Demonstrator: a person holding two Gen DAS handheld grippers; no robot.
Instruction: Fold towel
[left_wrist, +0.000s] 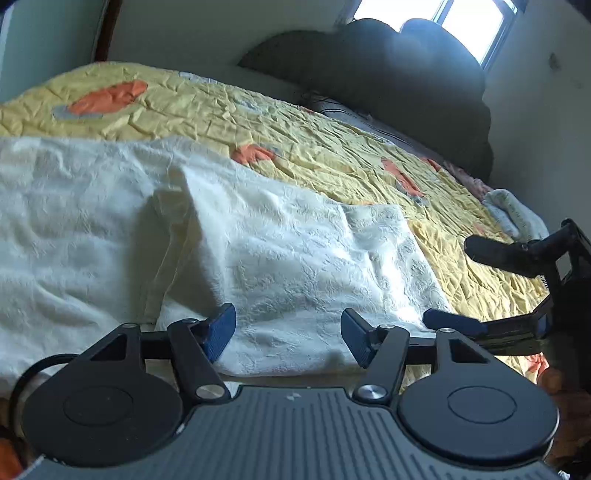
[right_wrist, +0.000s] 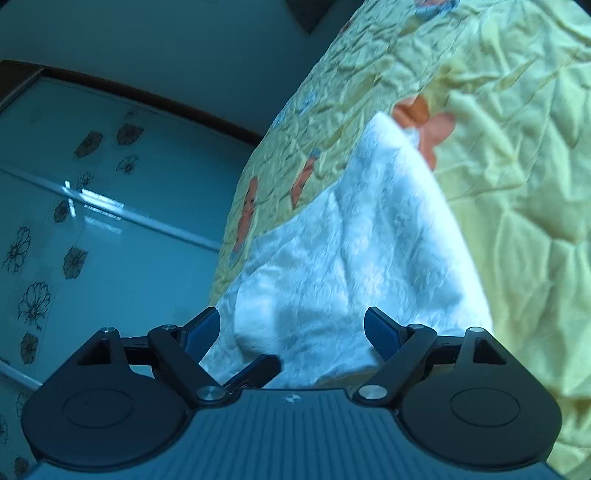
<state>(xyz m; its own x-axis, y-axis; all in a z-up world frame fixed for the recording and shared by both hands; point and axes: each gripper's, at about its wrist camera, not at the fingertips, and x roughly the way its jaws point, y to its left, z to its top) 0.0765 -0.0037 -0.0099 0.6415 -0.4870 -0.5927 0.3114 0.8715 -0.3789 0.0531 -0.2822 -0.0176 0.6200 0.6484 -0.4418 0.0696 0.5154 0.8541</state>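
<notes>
towel (left_wrist: 258, 240): rumpled on bed (left_wrist: 332, 147) | left gripper (left_wrist: 288, 338): jaws apart, empty | right gripper (right_wrist: 291, 332): jaws wide, empty

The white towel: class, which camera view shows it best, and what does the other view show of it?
The left wrist view: the white towel spreads wide across the yellow bedspread, showing its folded layer and edges. The right wrist view shows only one narrower, blue-tinted end of it.
</notes>
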